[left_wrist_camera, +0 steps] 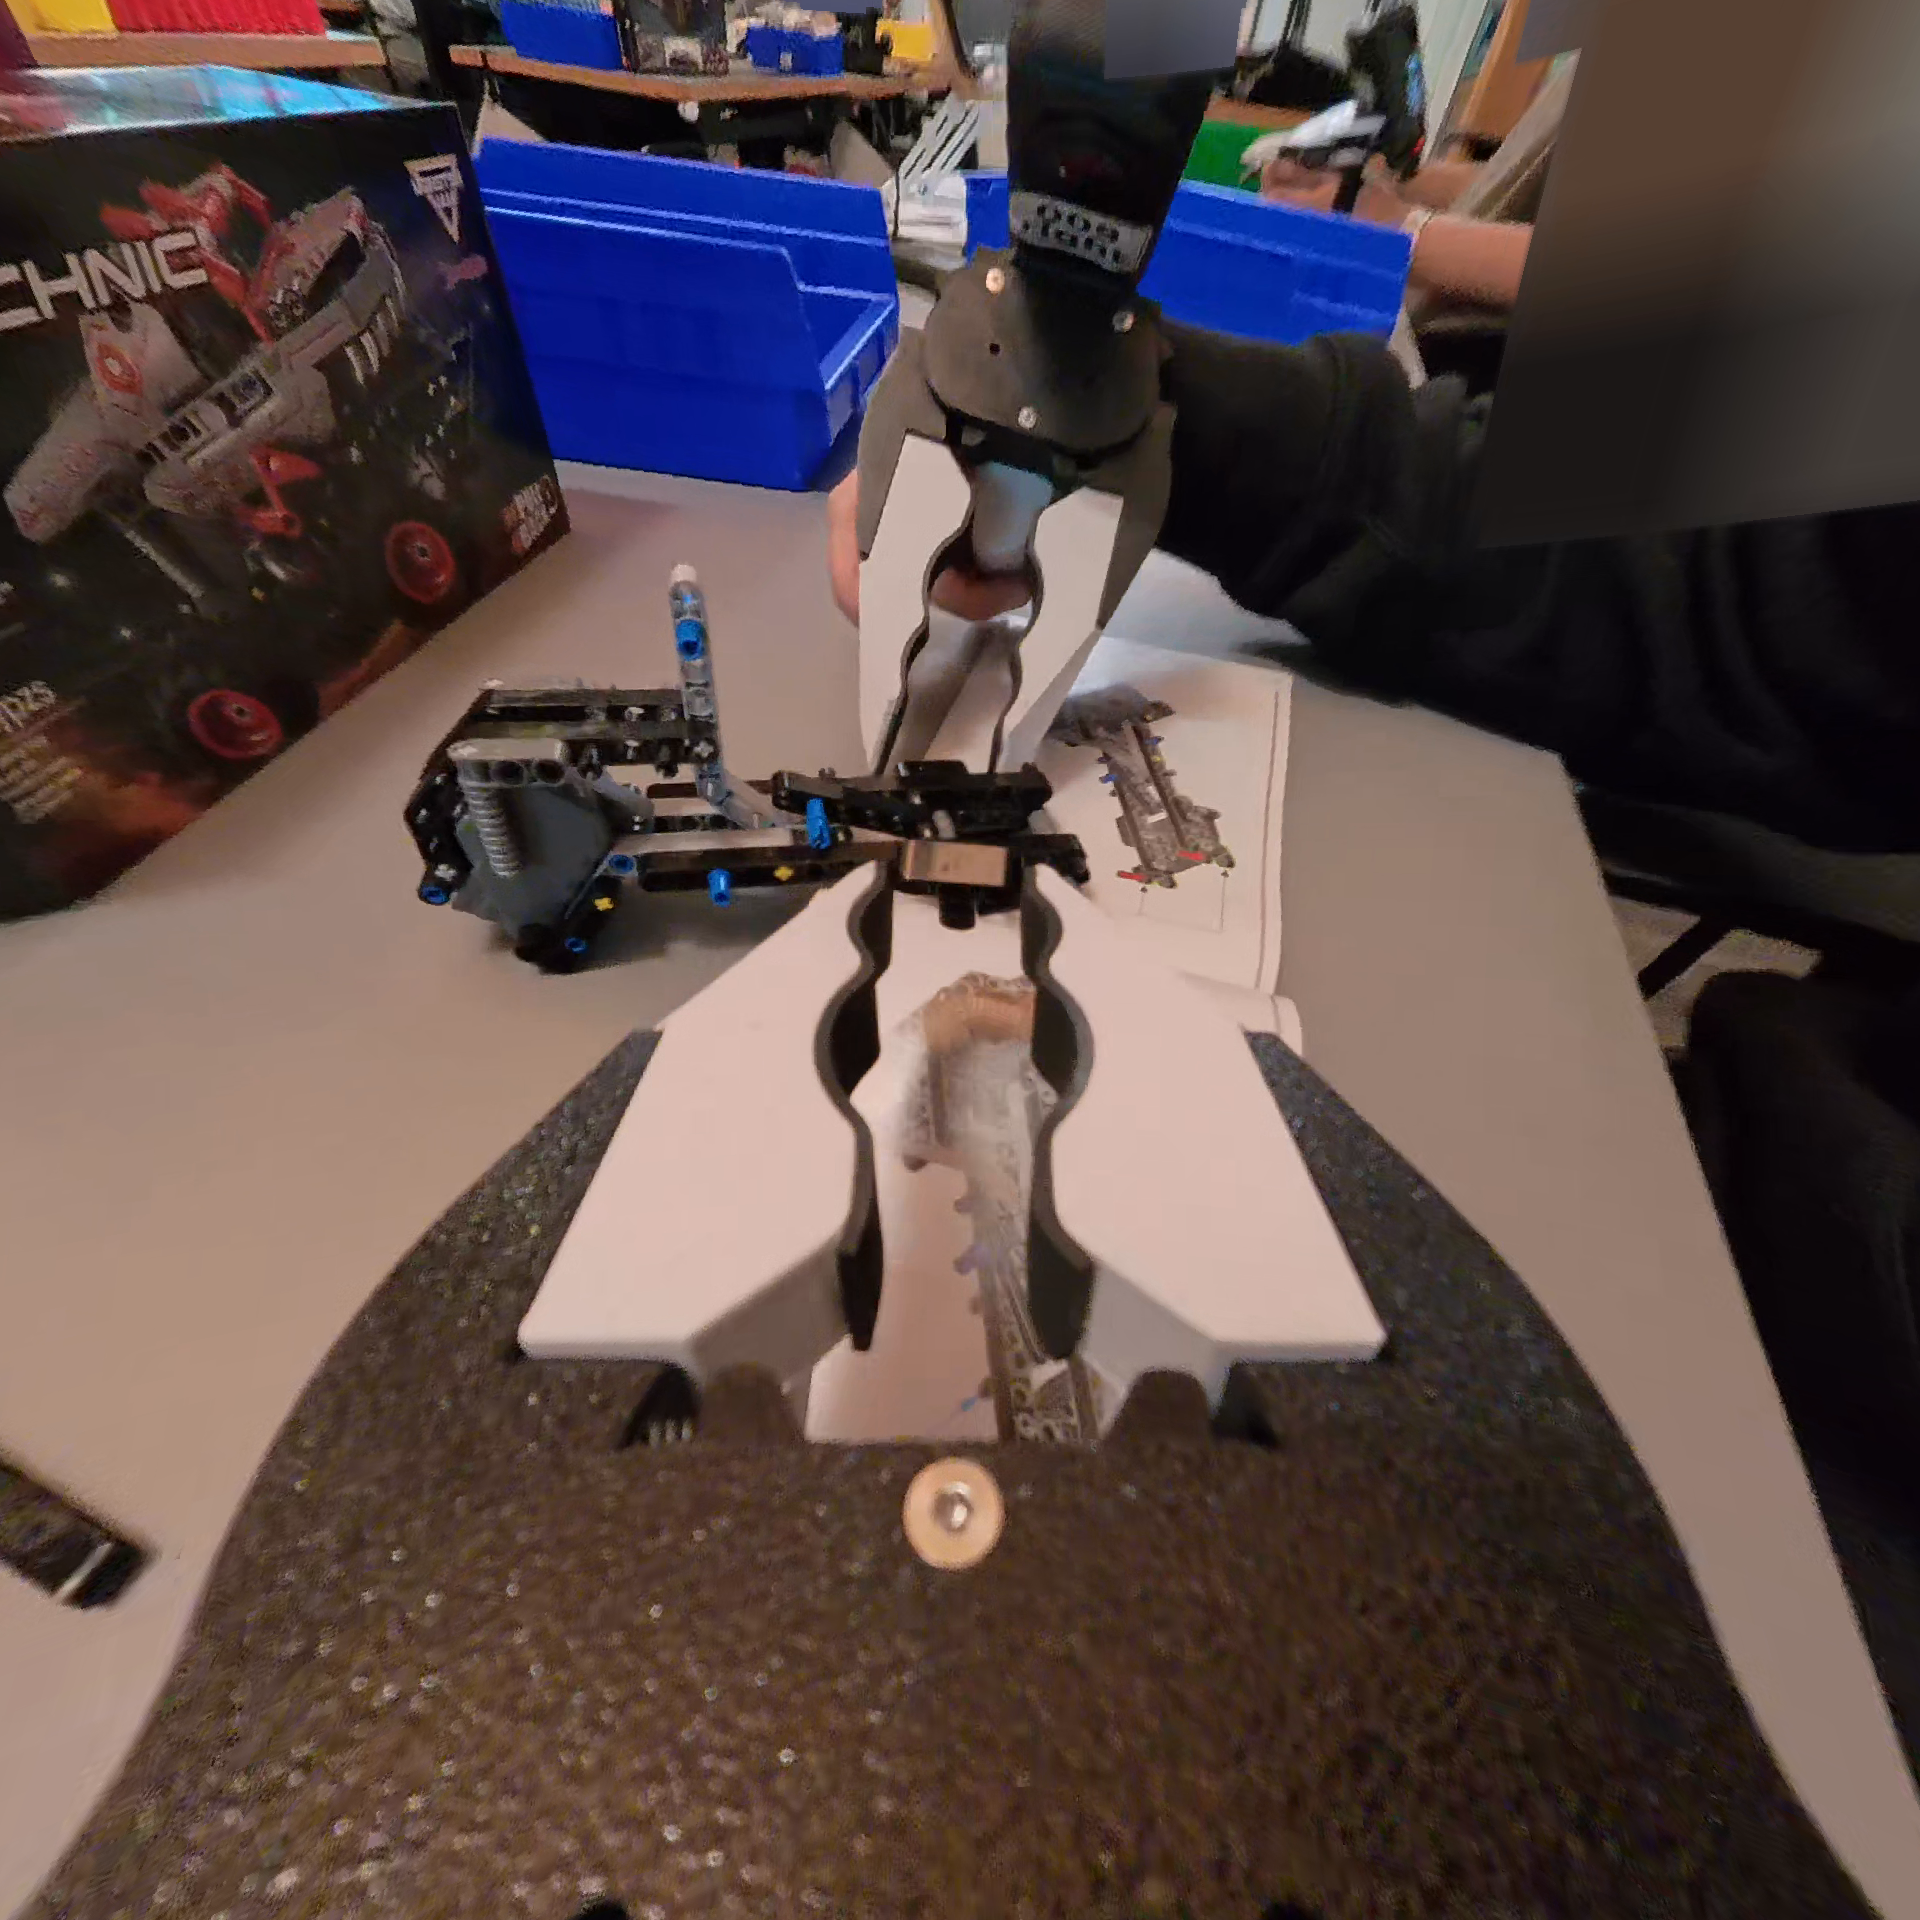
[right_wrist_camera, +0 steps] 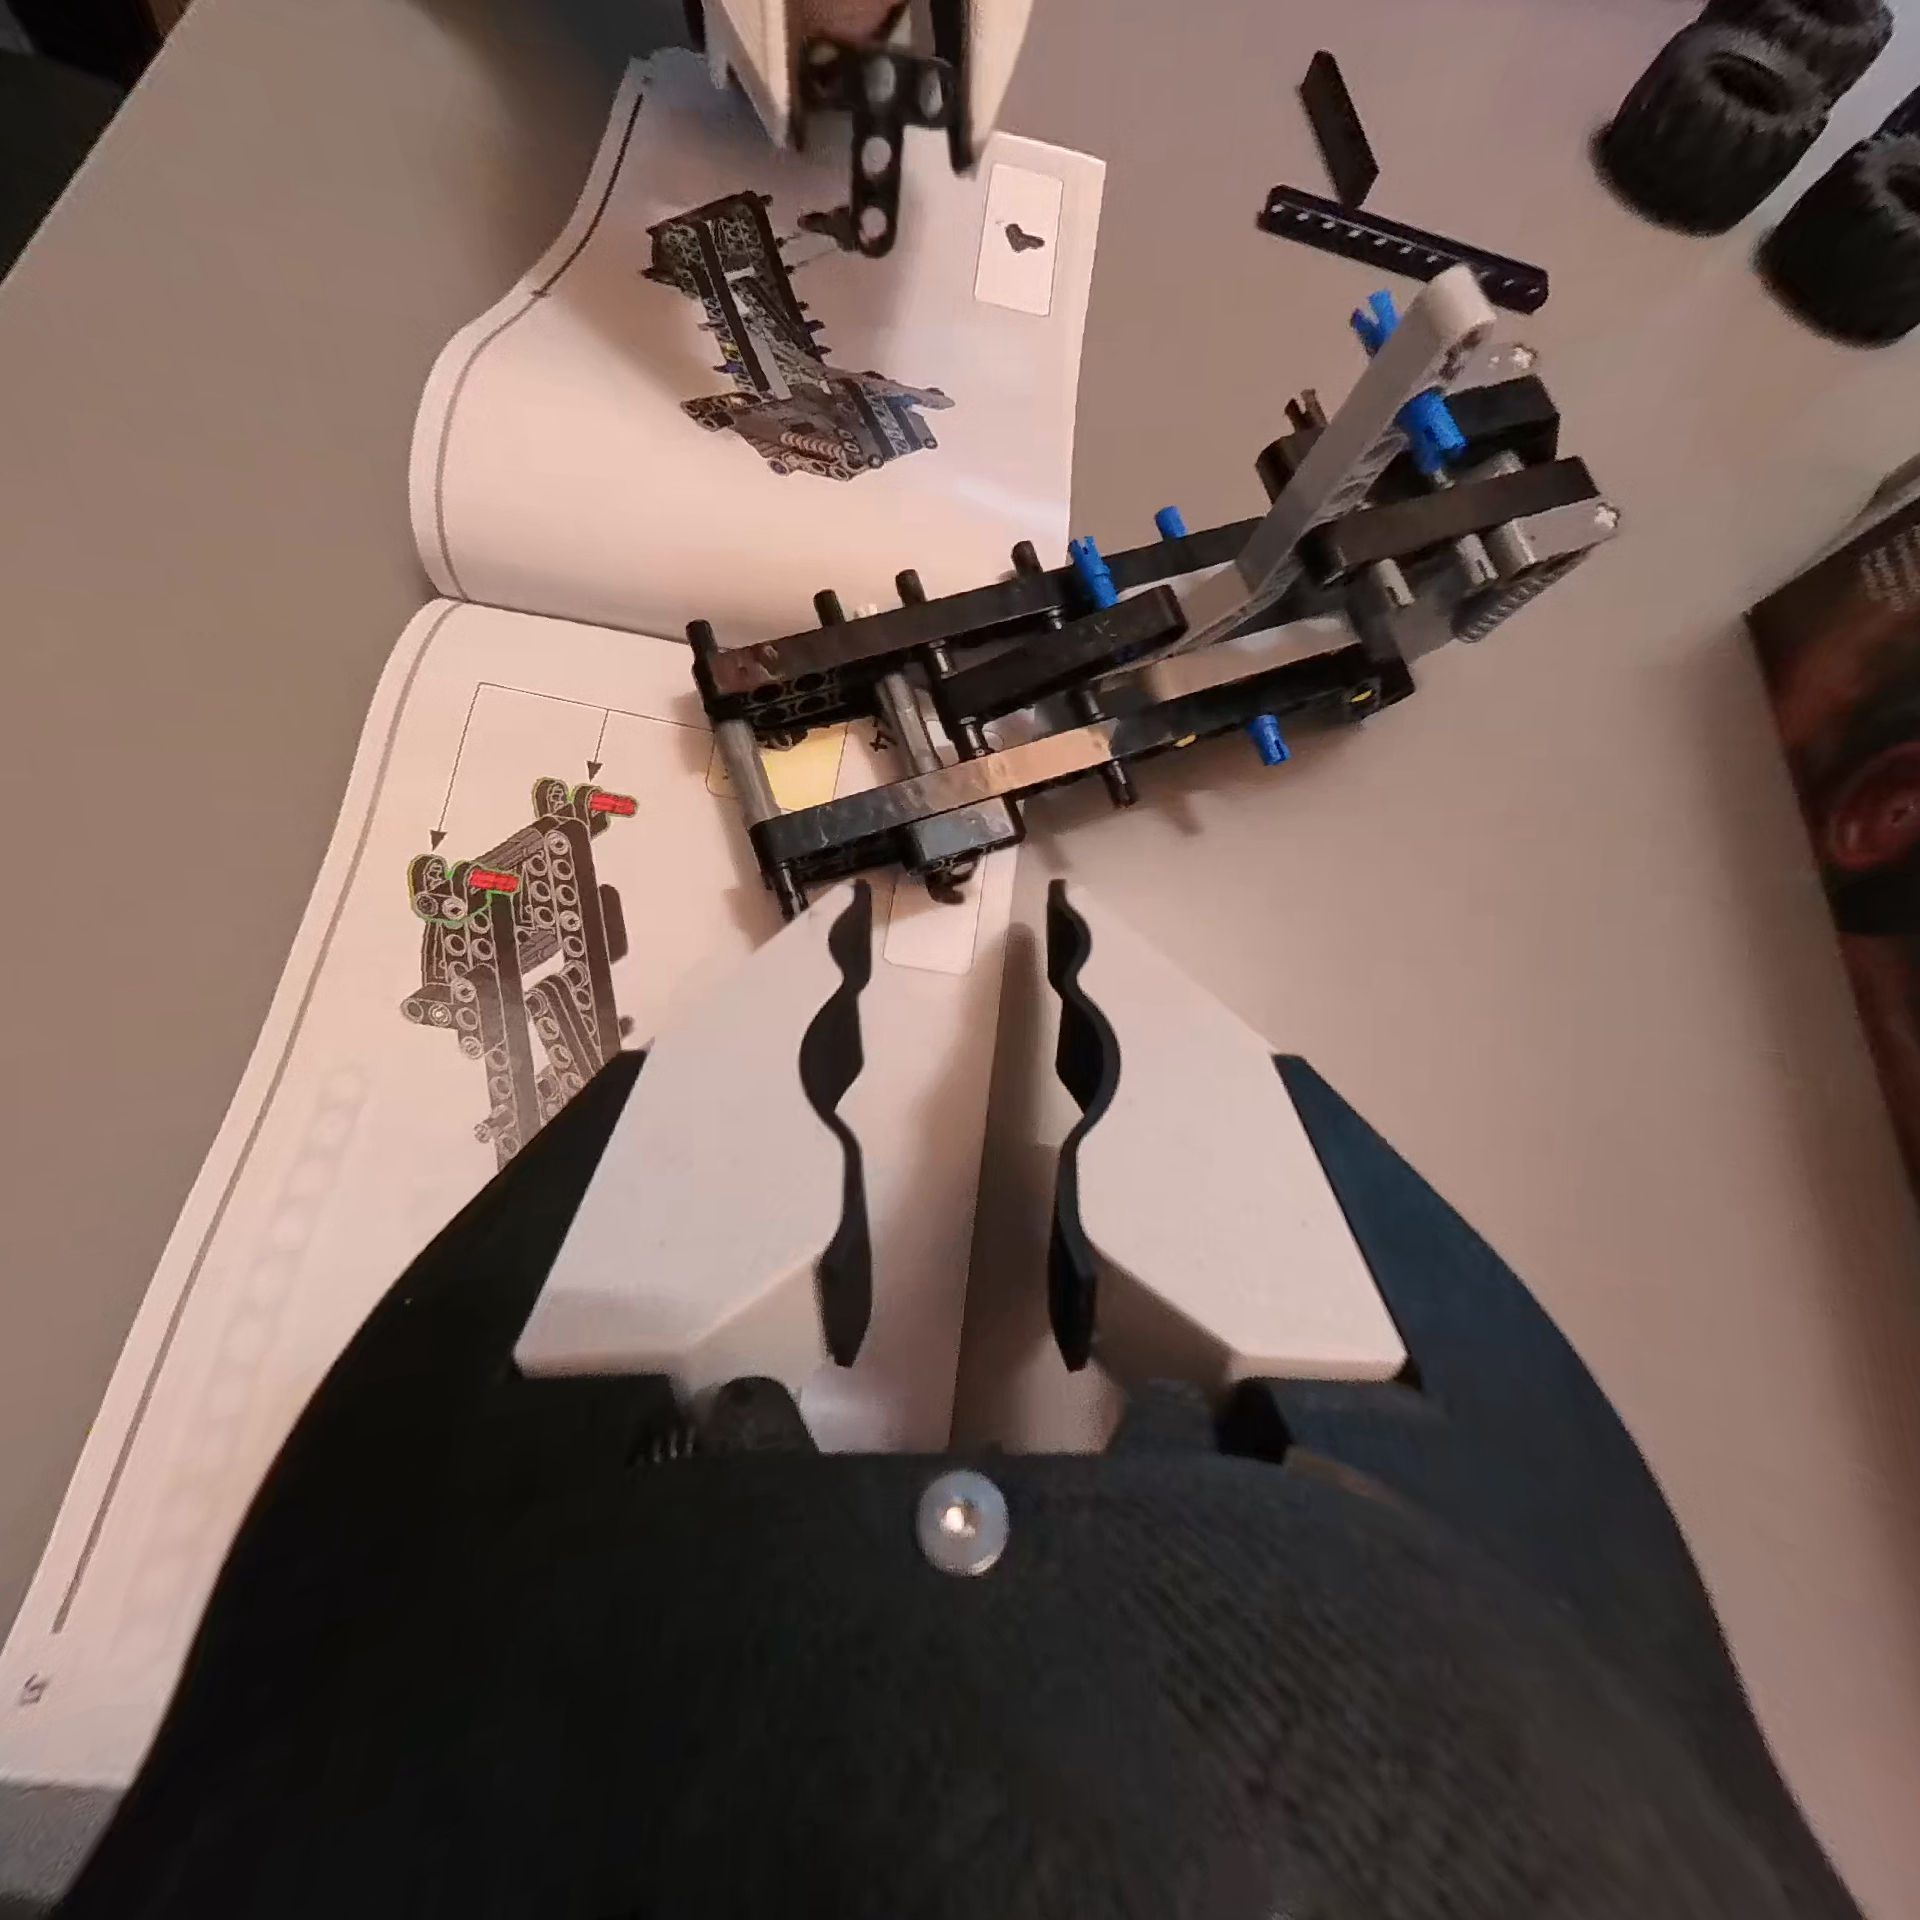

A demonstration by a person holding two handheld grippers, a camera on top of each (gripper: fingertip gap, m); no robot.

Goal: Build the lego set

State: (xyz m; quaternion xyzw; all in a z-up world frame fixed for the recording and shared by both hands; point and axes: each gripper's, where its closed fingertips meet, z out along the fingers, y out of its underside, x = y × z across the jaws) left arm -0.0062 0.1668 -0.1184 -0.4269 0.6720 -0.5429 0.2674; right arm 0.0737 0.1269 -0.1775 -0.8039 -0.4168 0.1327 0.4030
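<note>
Right wrist view: light, stiff, knobbly black-and-grey plastic lego frame (right_wrist_camera: 1091,665) on desk (right_wrist_camera: 1351,1039); best gripped by long beams. Right hand-held gripper (right_wrist_camera: 951,904) apart, empty. Left hand-held gripper (left_wrist_camera: 956,883) clamped on small black angled lego piece (right_wrist_camera: 883,156).

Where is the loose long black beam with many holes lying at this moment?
In the right wrist view, the long black beam lies flat on the table at the upper right, beyond the lego frame, with the two black tyres farther right.

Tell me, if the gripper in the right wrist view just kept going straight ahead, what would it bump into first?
Most likely the near end of the black lego frame: the right gripper, jaws open, points straight at it, just short. The frame's end overlaps the open instruction booklet. Depth is hard to judge.
</note>
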